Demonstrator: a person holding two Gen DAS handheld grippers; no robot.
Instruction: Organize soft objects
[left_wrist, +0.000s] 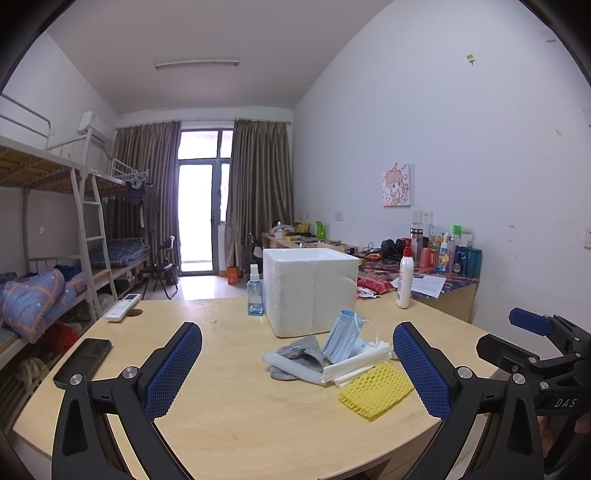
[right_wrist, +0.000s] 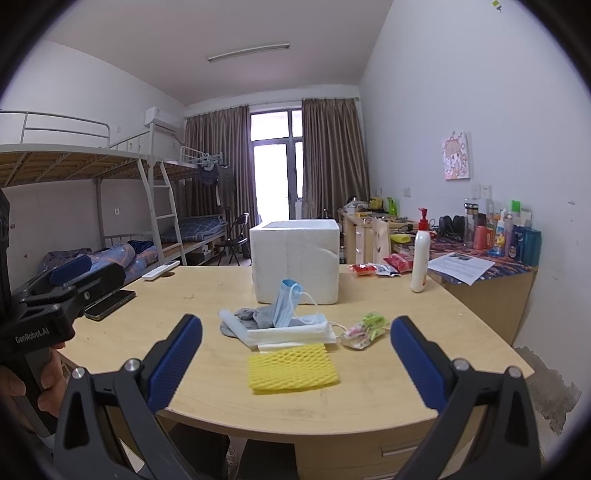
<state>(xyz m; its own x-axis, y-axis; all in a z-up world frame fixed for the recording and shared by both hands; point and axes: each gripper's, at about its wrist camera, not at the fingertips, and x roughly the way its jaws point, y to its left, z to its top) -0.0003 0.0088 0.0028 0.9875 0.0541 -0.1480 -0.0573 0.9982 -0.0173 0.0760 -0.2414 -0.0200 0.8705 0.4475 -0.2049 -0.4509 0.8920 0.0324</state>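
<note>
Left gripper (left_wrist: 297, 369): blue-padded jaws spread wide, nothing between them; held back from the pile.
Right gripper (right_wrist: 296, 360): blue-padded jaws equally wide apart, empty; near the desk's front edge.
Soft pile: crumpled grey fabric sock (right_wrist: 255, 316), light blue pleated face mask (right_wrist: 286, 302) propped upright against the box, flat white folded foam sheets (right_wrist: 288, 334), all overlapping just in front of the box.
Yellow foam mesh sleeve (right_wrist: 291, 367): lies flat, nearest the grippers, touching the white sheets' edge.
Small clear packet with pink and green contents (right_wrist: 364, 328): just right of the pile.
White open-topped polystyrene box (right_wrist: 295, 258): likely destination, behind the pile on the pale wooden desk (right_wrist: 207, 295).
Risk, snagging: mask loops lie across the sheets; lifting one item could drag another.
Risk, thin grasp: flat mesh may slip from the pads or fold.
Risk, box: light foam may slide if nudged.
Risk, bystanders: blue spray bottle (left_wrist: 255, 291) and white pump bottle (right_wrist: 421, 254) could topple on a wide swing.
</note>
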